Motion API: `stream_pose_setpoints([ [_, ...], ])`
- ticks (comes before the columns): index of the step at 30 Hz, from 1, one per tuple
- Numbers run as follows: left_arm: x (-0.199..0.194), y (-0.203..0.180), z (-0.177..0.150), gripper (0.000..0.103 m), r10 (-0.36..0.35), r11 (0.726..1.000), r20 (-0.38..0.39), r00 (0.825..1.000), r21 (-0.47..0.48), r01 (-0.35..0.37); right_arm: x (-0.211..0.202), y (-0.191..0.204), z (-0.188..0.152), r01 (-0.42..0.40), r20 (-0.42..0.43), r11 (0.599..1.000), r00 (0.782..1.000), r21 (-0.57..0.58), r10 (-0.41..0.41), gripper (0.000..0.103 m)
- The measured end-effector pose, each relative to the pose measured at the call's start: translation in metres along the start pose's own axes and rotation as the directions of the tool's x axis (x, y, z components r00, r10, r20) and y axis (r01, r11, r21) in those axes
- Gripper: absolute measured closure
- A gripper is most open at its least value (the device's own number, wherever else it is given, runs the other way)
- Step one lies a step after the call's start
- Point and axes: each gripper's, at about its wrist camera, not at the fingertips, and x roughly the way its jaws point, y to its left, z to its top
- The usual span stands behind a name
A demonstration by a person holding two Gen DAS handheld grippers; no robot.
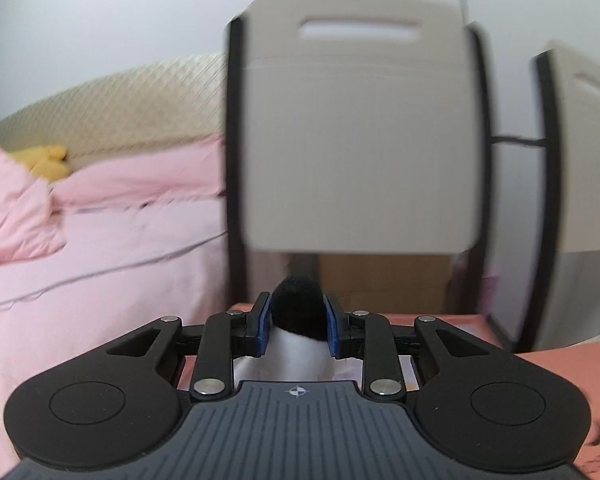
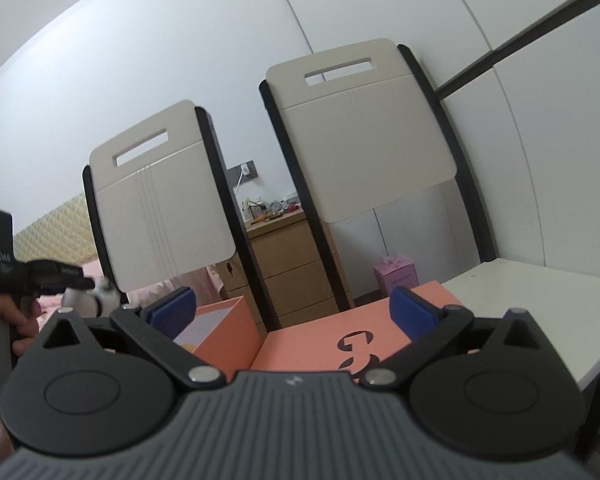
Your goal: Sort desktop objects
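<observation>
My left gripper [image 1: 298, 320] is shut on a black and white plush toy [image 1: 298, 308], its black fuzzy top between the blue pads and its white body below. It hangs over the open orange box [image 1: 572, 372]. In the right wrist view the left gripper [image 2: 94, 286] shows at the far left, holding the plush toy [image 2: 86, 300] beside the open orange box [image 2: 228, 332]. My right gripper [image 2: 292, 310] is open and empty above the orange box lid [image 2: 320, 344] with a black logo.
Two beige folding chairs [image 2: 160, 204] [image 2: 364, 128] lean against the white wall behind the boxes. A wooden drawer unit [image 2: 292, 264] and a pink box [image 2: 398, 276] stand behind. A bed with pink bedding [image 1: 100, 240] lies left. White desk surface [image 2: 532, 312] extends right.
</observation>
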Motion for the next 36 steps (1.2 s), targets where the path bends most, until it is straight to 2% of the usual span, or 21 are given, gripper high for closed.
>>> stream_pose_setpoints([
  [4,0.034,0.029,-0.004,0.073,0.05,0.998,-0.091,0.995,-0.039,-0.053,0.013,0.011,-0.004,0.007,-0.033,1.0,0.999,-0.028,-0.007,0.0],
  [7,0.045,0.043,-0.004,0.073,0.036,0.995,-0.151,0.988,-0.091,-0.05,0.02,0.018,-0.007,0.008,-0.049,0.998,0.999,-0.054,-0.011,0.0],
  [10,0.045,0.044,-0.003,0.073,0.011,0.994,-0.161,0.987,-0.101,-0.028,0.026,0.022,-0.008,0.009,-0.063,0.997,0.998,-0.072,-0.013,0.0],
  [15,0.029,0.038,-0.006,0.072,-0.011,0.996,-0.12,0.993,-0.09,0.0,0.029,0.025,-0.01,-0.001,-0.077,0.997,0.997,-0.071,-0.005,0.0],
  [16,0.025,0.036,-0.007,0.069,-0.021,0.996,-0.111,0.994,-0.092,0.011,0.029,0.026,-0.01,-0.003,-0.076,0.997,0.997,-0.071,-0.002,0.0],
  [18,0.016,0.032,-0.008,0.051,-0.028,0.996,-0.083,0.996,-0.088,0.02,0.028,0.026,-0.009,-0.004,-0.073,0.997,0.997,-0.075,-0.002,0.0],
  [19,0.01,0.03,-0.008,0.034,-0.027,0.996,-0.063,0.998,-0.082,0.022,0.027,0.026,-0.009,-0.004,-0.069,0.997,0.998,-0.083,-0.001,0.0],
  [20,0.002,0.029,-0.009,0.024,-0.027,0.997,-0.036,0.999,-0.069,0.024,0.027,0.027,-0.008,-0.005,-0.065,0.996,0.998,-0.091,-0.001,0.0],
  [24,-0.028,0.023,-0.02,0.02,-0.054,0.998,0.048,0.997,-0.038,0.055,0.025,0.028,-0.007,-0.005,-0.057,0.994,0.998,-0.113,-0.002,0.0],
  [26,-0.043,0.022,-0.028,0.011,-0.075,0.996,0.085,0.993,-0.047,0.08,0.022,0.033,-0.007,0.003,-0.036,0.987,0.999,-0.163,-0.009,0.0],
  [27,-0.051,0.02,-0.031,0.01,-0.085,0.995,0.101,0.991,-0.047,0.09,0.02,0.036,-0.006,0.005,-0.027,0.983,1.0,-0.185,-0.01,0.0],
  [36,-0.103,0.007,-0.062,0.002,-0.114,0.993,0.168,0.979,-0.017,0.119,0.009,0.033,-0.004,-0.038,-0.02,0.985,0.999,-0.17,0.035,0.0],
])
